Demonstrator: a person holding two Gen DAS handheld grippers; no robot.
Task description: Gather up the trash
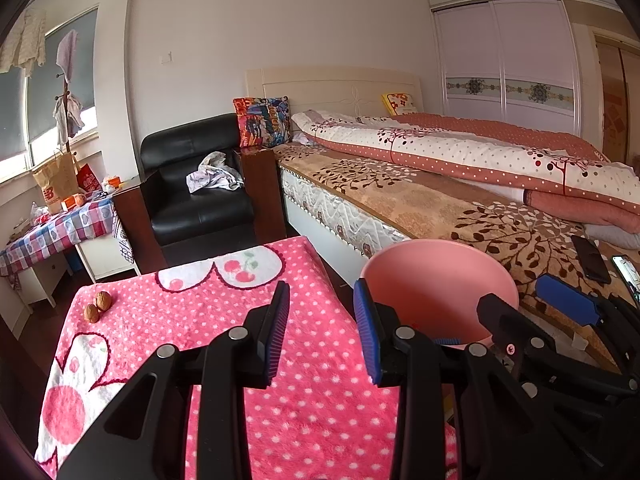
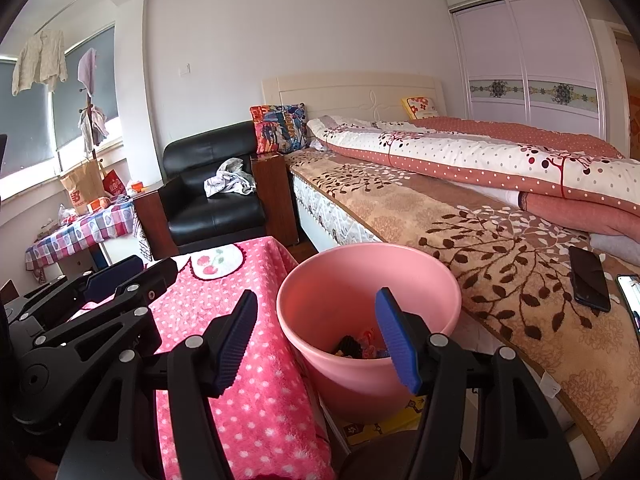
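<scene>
Two brown walnuts [image 1: 98,306] lie on the pink dotted blanket [image 1: 320,400] near its far left corner. My left gripper [image 1: 322,338] hovers open over the blanket's middle, with nothing between its blue pads. A pink bin [image 2: 332,280] stands between the blanket-covered table and the bed, and dark and coloured scraps [image 2: 362,346] lie at its bottom. Above the bin's near rim my right gripper [image 2: 318,342] stands open and holds nothing. The bin [image 1: 436,280] also shows in the left wrist view, with the right gripper [image 1: 528,306] beside it.
A bed [image 2: 480,216] with a leaf-patterned cover runs along the right. On its edge lie a dark phone [image 2: 590,280] and a second, lit phone [image 2: 631,292]. A black armchair [image 1: 200,184] holding a crumpled cloth stands behind the table. A checked side table [image 1: 60,228] with bags stands at the left.
</scene>
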